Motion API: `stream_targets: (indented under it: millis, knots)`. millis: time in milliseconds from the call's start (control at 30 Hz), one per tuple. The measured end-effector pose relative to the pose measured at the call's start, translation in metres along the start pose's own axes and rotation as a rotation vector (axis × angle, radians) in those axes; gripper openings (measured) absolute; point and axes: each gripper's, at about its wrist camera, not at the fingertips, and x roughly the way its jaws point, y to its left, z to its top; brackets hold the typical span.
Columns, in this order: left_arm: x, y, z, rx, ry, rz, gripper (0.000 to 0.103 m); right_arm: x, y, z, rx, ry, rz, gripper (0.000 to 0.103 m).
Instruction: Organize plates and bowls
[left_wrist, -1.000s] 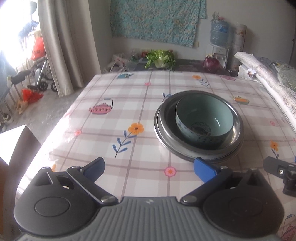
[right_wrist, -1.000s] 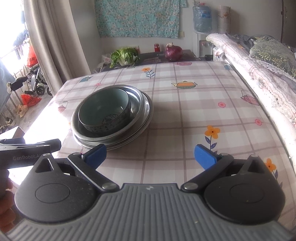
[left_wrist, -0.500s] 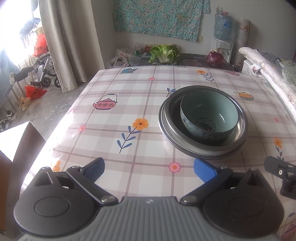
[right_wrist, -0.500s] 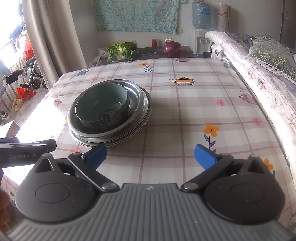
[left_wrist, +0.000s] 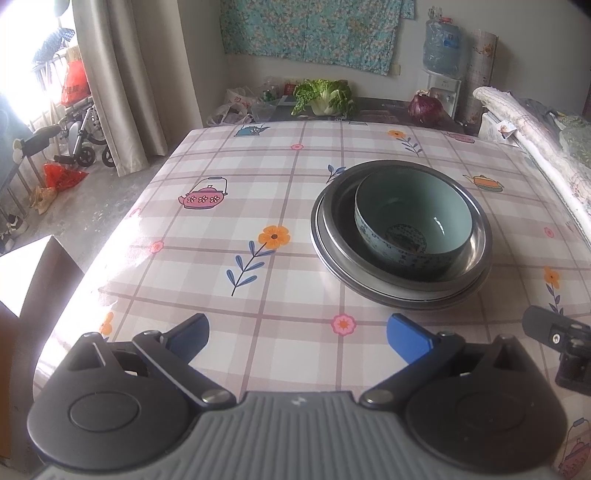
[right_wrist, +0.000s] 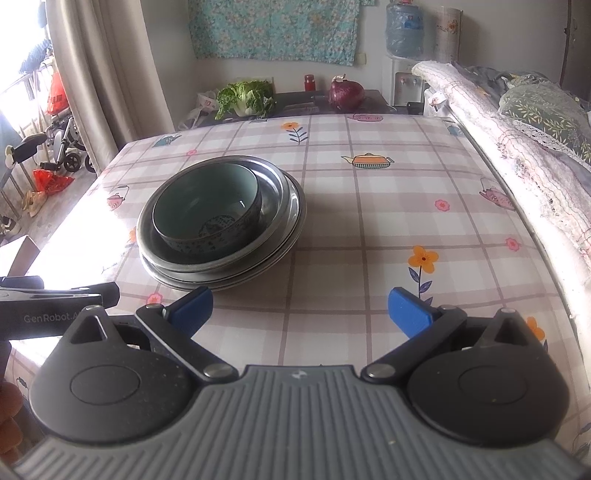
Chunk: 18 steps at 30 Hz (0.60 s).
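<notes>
A pale green ceramic bowl (left_wrist: 413, 225) sat inside a stack of stainless steel plates (left_wrist: 402, 288) on the counter (left_wrist: 258, 184), which was covered with a checked floral tablecloth. The left gripper (left_wrist: 297, 332) and the right gripper (right_wrist: 300, 308) both hovered over the near edge of the counter, short of the stack, each with its blue-tipped fingers (right_wrist: 408, 310) spread wide and holding nothing. The stack appeared to comprise two or three plates, though their overlapping rims made the count uncertain.
</notes>
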Motion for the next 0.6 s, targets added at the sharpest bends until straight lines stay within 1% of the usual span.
stream_targets:
  millis: [600]
  knots:
    - [0.0018, 0.0001, -0.0019, 0.000, 0.009, -0.002, 0.103, 0.0038, 0.0022, -0.0019, -0.007, 0.014, 0.006, 0.102]
